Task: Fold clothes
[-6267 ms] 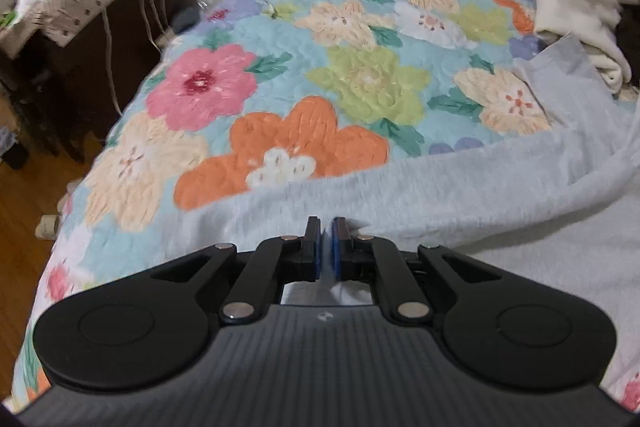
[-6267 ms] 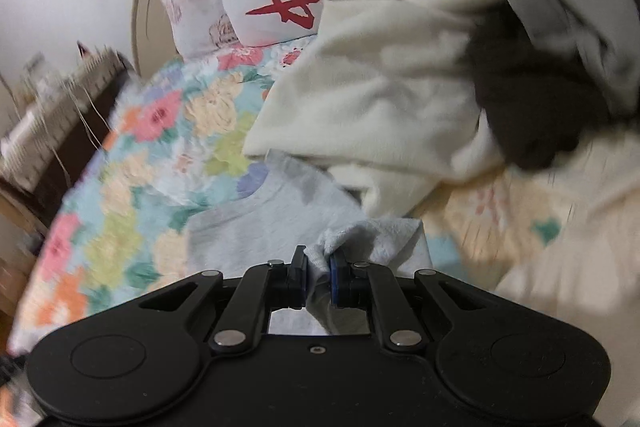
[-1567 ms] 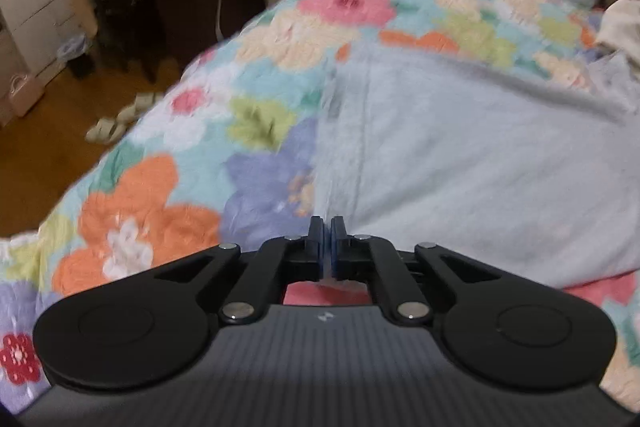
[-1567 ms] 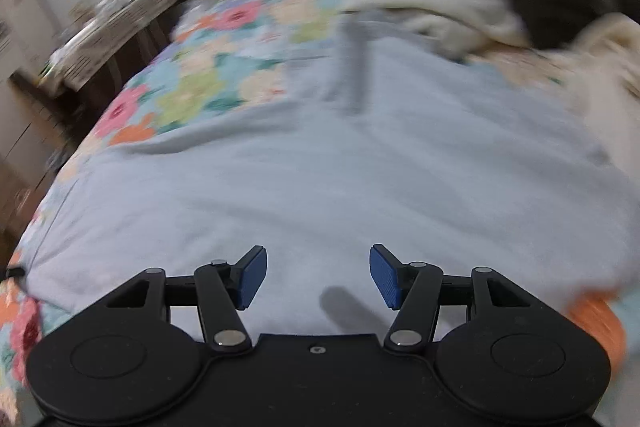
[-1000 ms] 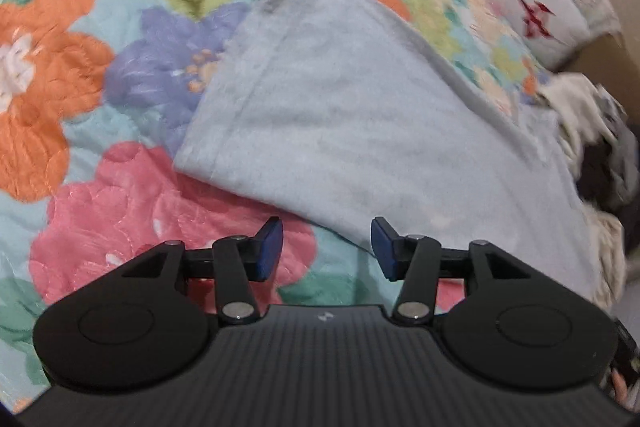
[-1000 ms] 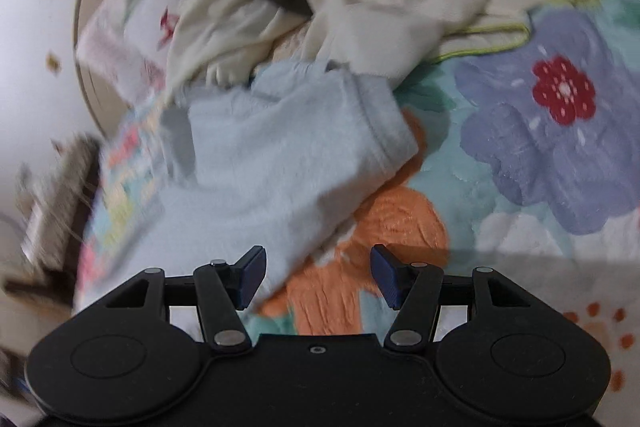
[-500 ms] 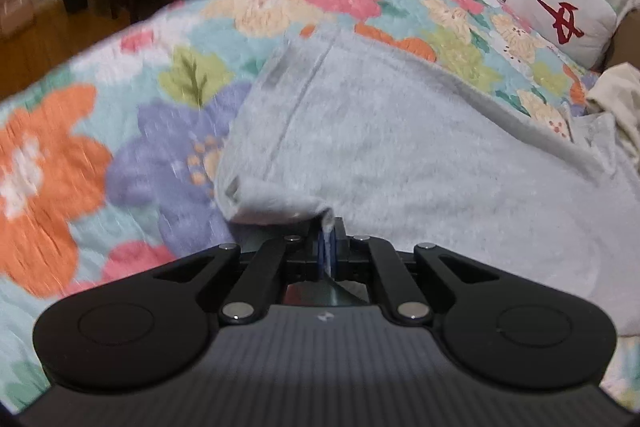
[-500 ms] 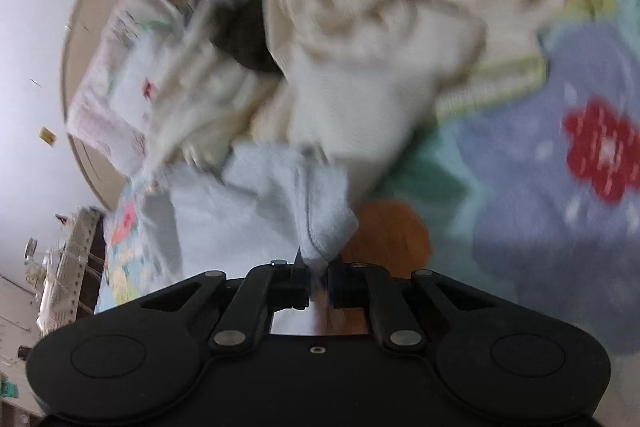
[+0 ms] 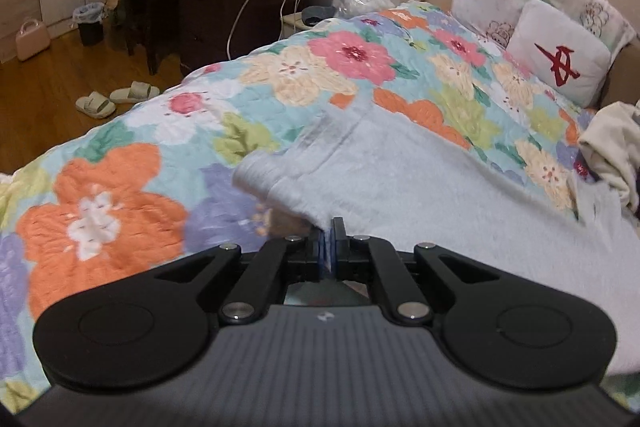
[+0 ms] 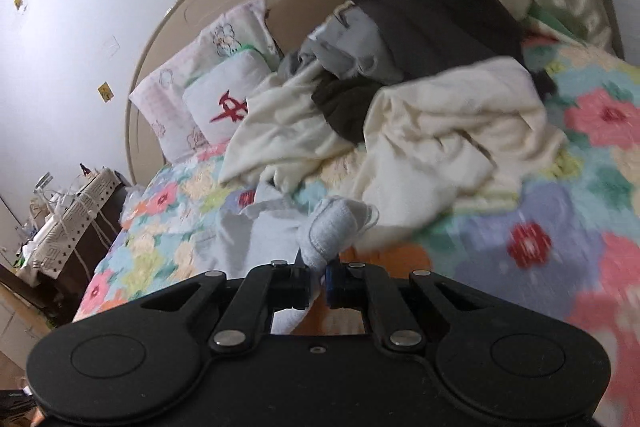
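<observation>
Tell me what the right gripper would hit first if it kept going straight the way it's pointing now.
Probably the cream garment heaped just beyond the light grey garment that the right gripper is shut on. Depth is hard to judge in this blurred fisheye view.

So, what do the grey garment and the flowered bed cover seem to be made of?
The grey garment, pinched by the left gripper and the right gripper, looks like soft matte knit, probably cotton jersey: ribbed hem, limp drape. The bed cover looks like quilted printed cotton: stitched lines puff the flowers.
</observation>
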The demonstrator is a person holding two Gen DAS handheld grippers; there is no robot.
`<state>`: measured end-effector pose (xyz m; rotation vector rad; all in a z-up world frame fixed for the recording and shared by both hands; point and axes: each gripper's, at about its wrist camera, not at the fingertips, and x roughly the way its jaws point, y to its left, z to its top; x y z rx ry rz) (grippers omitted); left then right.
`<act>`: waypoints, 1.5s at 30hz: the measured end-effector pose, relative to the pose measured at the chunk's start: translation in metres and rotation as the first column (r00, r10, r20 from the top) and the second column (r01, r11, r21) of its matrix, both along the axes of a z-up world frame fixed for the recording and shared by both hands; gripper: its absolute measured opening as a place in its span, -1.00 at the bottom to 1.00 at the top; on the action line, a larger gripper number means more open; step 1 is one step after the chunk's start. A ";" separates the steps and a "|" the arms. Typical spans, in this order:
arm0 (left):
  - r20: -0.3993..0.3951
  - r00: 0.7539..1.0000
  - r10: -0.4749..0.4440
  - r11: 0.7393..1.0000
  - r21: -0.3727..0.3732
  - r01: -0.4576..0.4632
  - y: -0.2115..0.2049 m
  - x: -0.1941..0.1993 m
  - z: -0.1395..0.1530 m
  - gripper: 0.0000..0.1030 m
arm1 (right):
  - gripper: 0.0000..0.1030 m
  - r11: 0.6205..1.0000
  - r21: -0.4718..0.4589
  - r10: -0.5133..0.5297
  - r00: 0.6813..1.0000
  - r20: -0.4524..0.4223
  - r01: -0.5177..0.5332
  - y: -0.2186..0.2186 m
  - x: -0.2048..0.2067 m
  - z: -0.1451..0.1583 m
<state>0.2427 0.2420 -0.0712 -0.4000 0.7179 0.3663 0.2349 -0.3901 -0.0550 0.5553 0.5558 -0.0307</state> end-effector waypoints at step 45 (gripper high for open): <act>-0.258 0.957 -0.132 0.978 0.125 0.169 0.007 -0.076 -0.004 -0.68 | -0.46 0.985 -0.107 0.073 0.892 -0.447 -0.134 0.059 -0.211 -0.049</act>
